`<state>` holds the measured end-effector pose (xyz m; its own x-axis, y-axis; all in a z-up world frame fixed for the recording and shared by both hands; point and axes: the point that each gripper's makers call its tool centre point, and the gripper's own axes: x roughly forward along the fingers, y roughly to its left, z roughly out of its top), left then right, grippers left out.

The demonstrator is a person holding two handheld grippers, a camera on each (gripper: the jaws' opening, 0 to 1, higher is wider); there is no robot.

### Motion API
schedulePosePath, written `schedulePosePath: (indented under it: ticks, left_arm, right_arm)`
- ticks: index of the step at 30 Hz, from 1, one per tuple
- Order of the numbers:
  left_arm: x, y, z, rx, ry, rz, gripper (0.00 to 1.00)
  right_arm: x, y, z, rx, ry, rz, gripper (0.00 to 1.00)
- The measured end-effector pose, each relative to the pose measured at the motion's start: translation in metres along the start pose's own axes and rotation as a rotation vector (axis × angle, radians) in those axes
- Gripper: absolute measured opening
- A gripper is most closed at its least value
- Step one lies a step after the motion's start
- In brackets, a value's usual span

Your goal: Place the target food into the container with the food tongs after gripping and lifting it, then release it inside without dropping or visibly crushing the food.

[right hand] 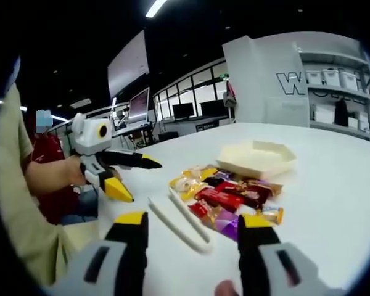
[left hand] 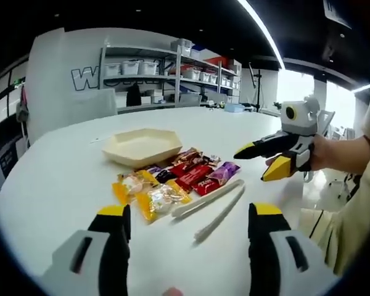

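Note:
A pile of wrapped snacks (left hand: 172,179) in orange, red and purple wrappers lies on the white table (left hand: 61,179). White food tongs (left hand: 213,206) lie just in front of the pile, untouched. Behind the pile sits a shallow cream hexagonal container (left hand: 142,147) with nothing in it. My left gripper (left hand: 188,209) is open, short of the tongs. My right gripper (left hand: 251,166) hovers open to the right of the pile, held by a hand. In the right gripper view, my right gripper (right hand: 192,218) is open over the tongs (right hand: 179,222), near the snacks (right hand: 228,197) and container (right hand: 256,159). The left gripper (right hand: 145,182) stands open at the left.
The round table's edge (left hand: 308,203) curves past the right gripper, with the person's pale sleeve (left hand: 357,203) beyond it. Metal shelves with white bins (left hand: 166,71) stand behind the table. Desks with monitors (right hand: 172,111) line the far side of the room.

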<state>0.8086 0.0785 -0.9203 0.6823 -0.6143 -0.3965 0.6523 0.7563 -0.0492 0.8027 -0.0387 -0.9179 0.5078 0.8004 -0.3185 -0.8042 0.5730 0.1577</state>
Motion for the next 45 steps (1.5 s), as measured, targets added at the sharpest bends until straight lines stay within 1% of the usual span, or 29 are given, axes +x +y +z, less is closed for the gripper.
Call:
schedulePosePath:
  ticks: [4,8,11,13,14,15,17,20,21,22,23,26,30,32,38,39,43,45]
  left_arm:
    - [0.001,-0.003,-0.003,0.009,0.008,-0.015,0.71]
    - [0.002,-0.006,-0.006,0.019,0.019,-0.031,0.61]
    - [0.004,-0.01,-0.012,0.029,0.043,-0.055,0.51]
    - [0.005,-0.012,-0.02,0.07,0.085,-0.067,0.42]
    - [0.007,-0.014,-0.022,0.081,0.092,-0.073,0.39]
    - [0.007,-0.015,-0.021,0.075,0.088,-0.073,0.36]
    - [0.007,-0.017,-0.02,0.069,0.083,-0.083,0.34]
    - [0.008,-0.018,-0.022,0.082,0.096,-0.089,0.29]
    - [0.009,-0.018,-0.023,0.089,0.104,-0.09,0.27]
    - [0.009,-0.018,-0.029,0.112,0.134,-0.092,0.22]
    - [0.009,-0.018,-0.031,0.118,0.145,-0.094,0.2]
    - [0.009,-0.019,-0.032,0.11,0.14,-0.099,0.18]
    - [0.009,-0.019,-0.034,0.112,0.147,-0.098,0.17]
    - [0.01,-0.019,-0.036,0.118,0.154,-0.098,0.16]
    - [0.011,-0.017,-0.036,0.112,0.155,-0.098,0.15]
    - [0.011,-0.017,-0.037,0.113,0.157,-0.098,0.15]
    - [0.012,-0.017,-0.038,0.1,0.158,-0.102,0.14]
    - [0.012,-0.02,-0.039,0.091,0.164,-0.119,0.11]
  right_arm:
    - [0.002,0.002,-0.002,-0.003,0.009,0.013,0.5]
    - [0.003,0.004,-0.006,-0.013,0.026,0.023,0.43]
    - [0.003,0.006,-0.01,-0.016,0.039,0.032,0.39]
    - [0.004,0.006,-0.01,-0.019,0.04,0.037,0.38]
    - [0.004,0.007,-0.01,-0.019,0.039,0.039,0.37]
    - [0.004,0.008,-0.01,-0.018,0.037,0.048,0.36]
    - [0.005,0.008,-0.011,-0.017,0.04,0.05,0.34]
    - [0.006,0.009,-0.013,-0.016,0.048,0.06,0.33]
    - [0.007,0.01,-0.013,-0.013,0.049,0.063,0.33]
    - [0.007,0.012,-0.013,-0.001,0.049,0.076,0.34]
    - [0.008,0.014,-0.013,-0.003,0.048,0.082,0.35]
    - [0.01,0.014,-0.015,-0.018,0.06,0.08,0.35]
    - [0.012,0.012,-0.017,-0.016,0.07,0.074,0.34]
    - [0.013,0.012,-0.02,-0.016,0.086,0.075,0.34]
    - [0.015,0.015,-0.025,-0.019,0.111,0.086,0.32]
    - [0.015,0.016,-0.024,-0.022,0.107,0.086,0.32]
    - [0.016,0.018,-0.025,-0.021,0.109,0.098,0.28]
    - [0.016,0.021,-0.027,-0.019,0.12,0.113,0.26]
